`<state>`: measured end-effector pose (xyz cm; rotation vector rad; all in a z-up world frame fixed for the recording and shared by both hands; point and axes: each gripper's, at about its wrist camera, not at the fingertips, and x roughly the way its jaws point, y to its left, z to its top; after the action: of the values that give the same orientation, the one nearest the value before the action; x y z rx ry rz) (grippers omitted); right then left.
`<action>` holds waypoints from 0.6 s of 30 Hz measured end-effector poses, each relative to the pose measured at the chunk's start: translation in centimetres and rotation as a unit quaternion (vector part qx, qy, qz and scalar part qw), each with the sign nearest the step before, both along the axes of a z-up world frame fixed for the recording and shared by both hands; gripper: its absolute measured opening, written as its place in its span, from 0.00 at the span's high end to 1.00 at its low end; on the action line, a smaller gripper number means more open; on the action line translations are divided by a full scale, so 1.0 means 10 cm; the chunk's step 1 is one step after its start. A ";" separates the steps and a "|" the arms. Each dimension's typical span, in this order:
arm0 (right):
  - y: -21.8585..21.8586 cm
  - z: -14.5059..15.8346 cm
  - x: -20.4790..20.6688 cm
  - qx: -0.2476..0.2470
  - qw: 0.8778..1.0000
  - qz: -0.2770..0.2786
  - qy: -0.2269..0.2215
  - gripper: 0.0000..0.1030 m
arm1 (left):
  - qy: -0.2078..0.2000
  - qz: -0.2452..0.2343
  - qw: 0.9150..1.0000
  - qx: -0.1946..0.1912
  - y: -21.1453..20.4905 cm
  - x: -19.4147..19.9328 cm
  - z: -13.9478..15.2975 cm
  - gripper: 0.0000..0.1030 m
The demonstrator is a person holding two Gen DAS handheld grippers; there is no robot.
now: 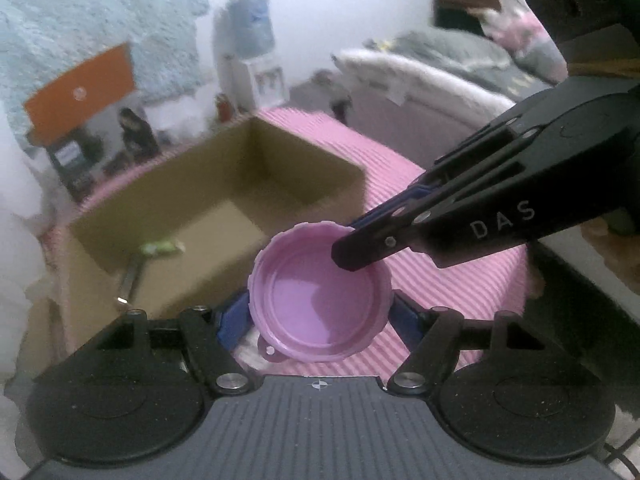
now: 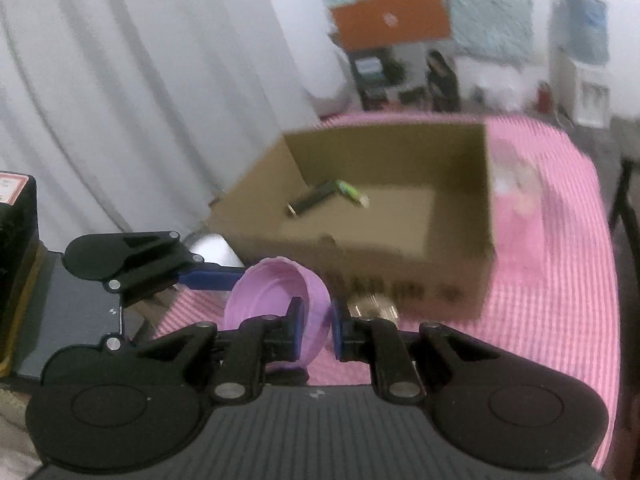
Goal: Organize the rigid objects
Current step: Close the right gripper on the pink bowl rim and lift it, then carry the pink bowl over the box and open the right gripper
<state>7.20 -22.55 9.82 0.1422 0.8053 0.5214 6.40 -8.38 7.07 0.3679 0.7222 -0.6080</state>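
Note:
A round pink plastic lid (image 1: 316, 300), hollow side up, hangs above the pink striped tablecloth (image 1: 452, 280). My left gripper (image 1: 320, 322) spans its width, with a blue pad on each side of the rim. From the right, my right gripper (image 1: 352, 246) is shut on the lid's far rim. In the right wrist view the lid (image 2: 264, 292) is tilted, and my right gripper (image 2: 318, 334) pinches its wall between blue pads. One blue finger (image 2: 212, 278) of the left gripper touches its far side. An open cardboard box (image 1: 224, 184) stands just behind.
Inside the box (image 2: 460, 240) lie a dark stick-like item (image 2: 312, 200) and a green one (image 2: 350, 191). A metallic round object (image 2: 372, 306) sits at the box's front and a clear container (image 2: 516, 188) at its right. White curtains hang left, with a bed far right.

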 end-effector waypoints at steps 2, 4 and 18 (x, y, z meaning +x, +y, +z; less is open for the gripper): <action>0.08 0.11 0.12 0.002 1.000 0.014 -0.007 0.85 | -0.009 0.012 1.000 -0.001 0.04 0.08 0.05 0.29; 0.16 0.19 0.32 0.008 0.999 0.030 -0.007 0.85 | -0.015 0.024 1.000 0.000 0.12 0.18 0.12 0.29; 0.65 -0.23 2.01 0.064 0.987 0.082 0.120 0.85 | 0.055 0.101 0.992 0.046 0.55 1.42 -0.12 0.28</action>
<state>27.32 -16.10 7.53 0.2628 1.0236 0.7209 20.61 -2.92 5.90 0.3423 0.8833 -0.4059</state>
